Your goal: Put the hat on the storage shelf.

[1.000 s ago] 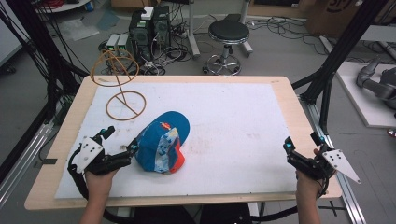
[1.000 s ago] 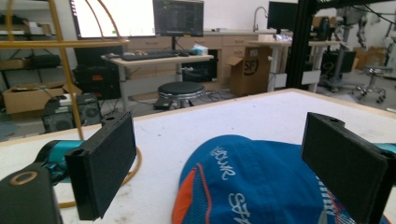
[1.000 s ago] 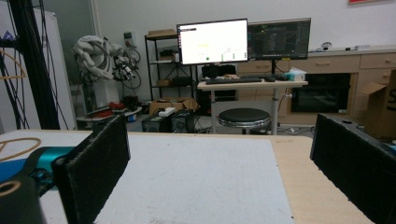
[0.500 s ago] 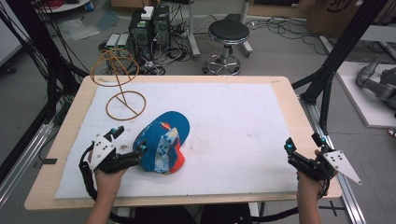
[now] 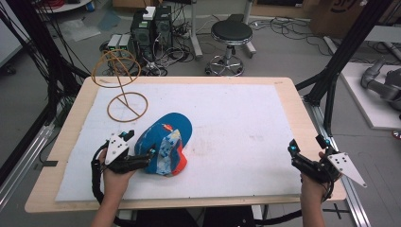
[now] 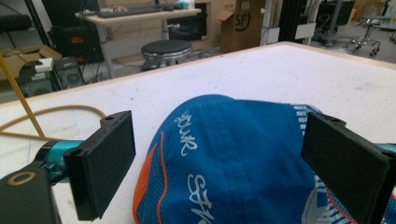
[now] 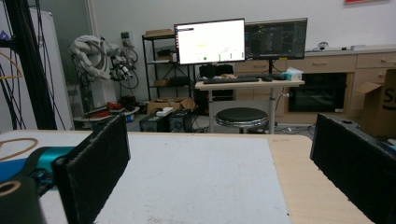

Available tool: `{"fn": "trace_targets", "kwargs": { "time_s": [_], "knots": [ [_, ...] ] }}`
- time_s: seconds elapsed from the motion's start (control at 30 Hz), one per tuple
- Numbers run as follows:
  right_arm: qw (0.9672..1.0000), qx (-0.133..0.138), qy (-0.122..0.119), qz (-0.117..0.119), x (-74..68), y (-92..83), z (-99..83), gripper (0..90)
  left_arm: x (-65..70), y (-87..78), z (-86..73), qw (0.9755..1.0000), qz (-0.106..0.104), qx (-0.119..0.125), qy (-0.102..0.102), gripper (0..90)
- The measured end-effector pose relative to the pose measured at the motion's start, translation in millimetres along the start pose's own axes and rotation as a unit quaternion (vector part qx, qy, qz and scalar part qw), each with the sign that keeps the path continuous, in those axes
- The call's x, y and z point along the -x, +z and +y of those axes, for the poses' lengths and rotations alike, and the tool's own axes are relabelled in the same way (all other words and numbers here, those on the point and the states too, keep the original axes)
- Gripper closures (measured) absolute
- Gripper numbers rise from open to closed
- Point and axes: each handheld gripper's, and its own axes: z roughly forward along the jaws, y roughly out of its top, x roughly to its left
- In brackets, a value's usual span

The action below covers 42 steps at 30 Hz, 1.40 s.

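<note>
Soft blue fabric cap (image 6: pixel 243 154), stitched seams, between left gripper (image 6: pixel 233 163) flat black jaws

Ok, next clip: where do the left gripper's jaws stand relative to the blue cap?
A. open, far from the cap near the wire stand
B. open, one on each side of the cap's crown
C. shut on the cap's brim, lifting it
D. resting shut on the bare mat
B: in the left gripper view the left gripper has its jaws spread wide, with the blue cap lying between them on the mat.
</note>
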Motion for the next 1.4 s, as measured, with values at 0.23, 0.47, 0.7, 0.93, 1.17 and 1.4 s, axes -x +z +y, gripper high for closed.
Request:
{"fn": "trace_targets", "kwargs": {
  "time_s": [0.23,0.47,0.7,0.93,1.17,1.4],
  "knots": [
    [1.0,-0.001,0.002,-0.001,-0.2,-0.3,0.2,4.5,-0.1,5.1,-2.4,0.9997,-0.007,-0.022,-0.004,10.6],
    [1.0,0.0,0.002,-0.002,-0.8,0.1,0.2,4.5,3.4,11.8,-5.0,0.9983,-0.024,-0.052,-0.009,13.7],
    [1.0,0.0,0.006,-0.003,-0.2,-0.3,0.3,4.5,4.5,11.5,-4.9,0.9983,-0.014,-0.055,-0.005,21.9],
    [1.0,-0.001,0.006,-0.004,-0.4,-0.1,0.4,4.5,6.5,13.4,-5.7,0.9974,-0.003,-0.072,0.003,30.4],
    [1.0,-0.002,0.005,-0.004,-0.4,-0.1,0.2,4.5,6.4,13.9,-5.4,0.9968,0.01,-0.08,0.001,39.7],
    [1.0,-0.002,0.006,-0.004,-0.2,0.0,0.1,4.5,6.5,14.3,-5.6,0.9962,0.013,-0.085,-0.01,54.4]
  ]
}}
